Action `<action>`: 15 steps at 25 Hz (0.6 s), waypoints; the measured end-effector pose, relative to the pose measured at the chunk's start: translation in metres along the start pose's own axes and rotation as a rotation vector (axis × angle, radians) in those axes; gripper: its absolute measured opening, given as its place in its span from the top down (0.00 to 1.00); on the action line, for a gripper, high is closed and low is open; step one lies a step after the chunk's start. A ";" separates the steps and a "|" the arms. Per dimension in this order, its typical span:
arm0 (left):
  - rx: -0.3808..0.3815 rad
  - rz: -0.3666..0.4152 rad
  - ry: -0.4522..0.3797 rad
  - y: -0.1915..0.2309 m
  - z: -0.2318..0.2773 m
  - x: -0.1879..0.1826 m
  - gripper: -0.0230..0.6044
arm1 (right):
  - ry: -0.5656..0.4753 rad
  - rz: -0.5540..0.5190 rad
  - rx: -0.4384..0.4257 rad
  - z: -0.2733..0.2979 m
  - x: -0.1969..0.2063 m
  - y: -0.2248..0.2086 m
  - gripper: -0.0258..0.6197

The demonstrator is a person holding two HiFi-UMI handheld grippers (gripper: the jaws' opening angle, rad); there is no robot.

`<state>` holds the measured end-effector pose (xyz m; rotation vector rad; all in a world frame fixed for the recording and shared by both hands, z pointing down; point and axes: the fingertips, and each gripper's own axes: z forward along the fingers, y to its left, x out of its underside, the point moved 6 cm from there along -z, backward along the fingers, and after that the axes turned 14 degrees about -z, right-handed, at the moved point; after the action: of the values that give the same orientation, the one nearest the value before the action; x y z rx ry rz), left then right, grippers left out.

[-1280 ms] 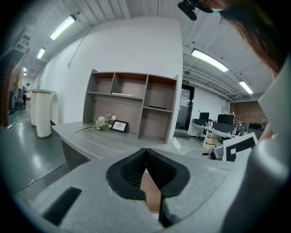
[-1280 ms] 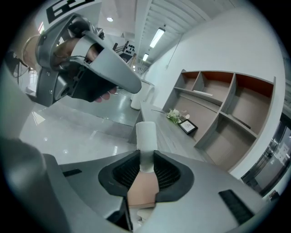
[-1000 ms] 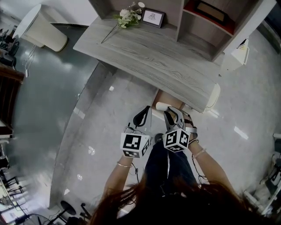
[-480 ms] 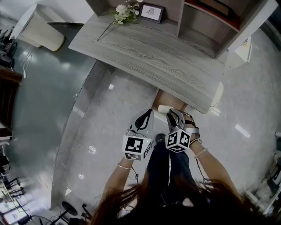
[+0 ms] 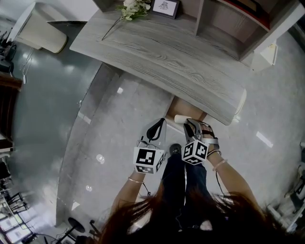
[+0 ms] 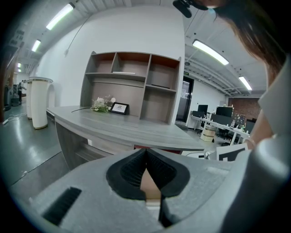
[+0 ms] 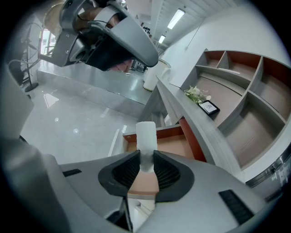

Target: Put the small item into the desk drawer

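Far off to the left of both grippers, a tall white bin (image 5: 40,33) stands on the glossy floor past the end of the grey wooden desk (image 5: 167,57). On the desktop, well ahead of the grippers, a spray of white flowers (image 5: 132,7) lies beside a small picture frame (image 5: 164,6), with the open shelf unit (image 5: 228,19) to their right.

The left gripper (image 5: 156,127) hangs in front of the desk's near edge. In the left gripper view its black ribbed pads (image 6: 132,170) meet at the tips, so it (image 6: 145,157) is closed with nothing between them. It points across at the desk (image 6: 113,125) and shelf unit (image 6: 136,86).

Just to its right, the right gripper (image 5: 190,125) is clamped on the small white item (image 5: 181,119). In the right gripper view the jaws press on both sides of the lower end of this pale cylinder (image 7: 146,134), and the rest of it sticks straight out past the fingertips of the gripper (image 7: 145,157). Directly beyond and below the item's tip lies the open drawer (image 7: 168,133), reddish-brown inside, pulled out from under the desk edge (image 7: 200,132). The item is over the drawer's near corner; whether it touches the drawer cannot be told. In the head view the drawer (image 5: 188,110) shows as a tan patch just ahead of the right gripper's tips.
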<state>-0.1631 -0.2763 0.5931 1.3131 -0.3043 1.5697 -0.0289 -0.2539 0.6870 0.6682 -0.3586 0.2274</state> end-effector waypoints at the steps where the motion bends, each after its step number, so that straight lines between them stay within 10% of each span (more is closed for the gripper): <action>1: -0.001 -0.004 0.003 0.002 0.002 0.004 0.94 | 0.005 -0.002 -0.004 0.004 0.002 0.002 0.83; 15: -0.034 -0.054 -0.001 0.026 0.023 0.029 0.94 | 0.077 0.013 -0.057 0.044 0.015 0.019 0.83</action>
<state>-0.1675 -0.2892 0.6357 1.2860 -0.2930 1.5124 -0.0319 -0.2668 0.7358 0.5992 -0.2948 0.2535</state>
